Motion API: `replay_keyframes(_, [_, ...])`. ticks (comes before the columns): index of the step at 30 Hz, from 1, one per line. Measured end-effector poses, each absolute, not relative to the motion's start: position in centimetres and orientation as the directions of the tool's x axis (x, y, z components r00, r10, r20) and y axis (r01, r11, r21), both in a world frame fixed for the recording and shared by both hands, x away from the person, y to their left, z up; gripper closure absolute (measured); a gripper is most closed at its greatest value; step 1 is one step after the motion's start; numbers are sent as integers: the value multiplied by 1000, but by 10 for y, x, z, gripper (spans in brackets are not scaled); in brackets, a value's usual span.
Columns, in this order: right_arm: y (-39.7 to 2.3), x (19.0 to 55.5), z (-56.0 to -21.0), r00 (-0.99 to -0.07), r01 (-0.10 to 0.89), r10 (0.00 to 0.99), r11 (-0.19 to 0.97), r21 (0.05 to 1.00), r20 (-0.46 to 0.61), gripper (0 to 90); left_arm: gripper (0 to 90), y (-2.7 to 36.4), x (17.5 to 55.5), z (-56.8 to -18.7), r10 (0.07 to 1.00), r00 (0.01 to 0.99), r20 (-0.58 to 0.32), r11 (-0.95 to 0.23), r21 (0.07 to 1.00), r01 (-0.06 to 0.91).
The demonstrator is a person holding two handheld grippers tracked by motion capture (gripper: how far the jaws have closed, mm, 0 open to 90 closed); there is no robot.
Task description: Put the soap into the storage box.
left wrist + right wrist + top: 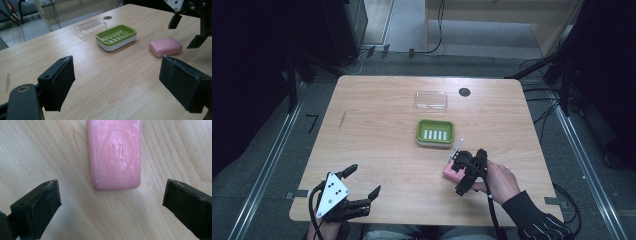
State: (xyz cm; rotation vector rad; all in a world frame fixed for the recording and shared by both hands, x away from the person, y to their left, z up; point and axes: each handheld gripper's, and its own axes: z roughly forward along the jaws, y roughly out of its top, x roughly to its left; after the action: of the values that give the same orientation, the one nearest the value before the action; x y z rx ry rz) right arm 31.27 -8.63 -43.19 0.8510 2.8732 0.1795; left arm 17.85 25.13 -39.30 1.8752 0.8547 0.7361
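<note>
A pink soap bar with an embossed stamp lies flat on the wooden table, right of centre. My right gripper hangs directly over the soap bar, pointing down at it. Its jaws stand wide open in the right gripper view, the right gripper just short of the bar's near end and apart from it. A green soap dish on a white base stands behind the soap. My left gripper rests open near the front left edge, holding nothing. From the left gripper I see the soap and the dish.
A clear plastic lid lies behind the dish, toward the far edge. A black round disc sits in the tabletop to the lid's right. Cables run across the floor around the table. A person's hand holds the right gripper.
</note>
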Motion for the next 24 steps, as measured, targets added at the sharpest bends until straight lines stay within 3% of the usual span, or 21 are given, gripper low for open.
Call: replay_keyframes(24, [-66,335,-441,-856,503,513,855,128,-61,13,139,252,178,-393,804,579,135,-334,908,253])
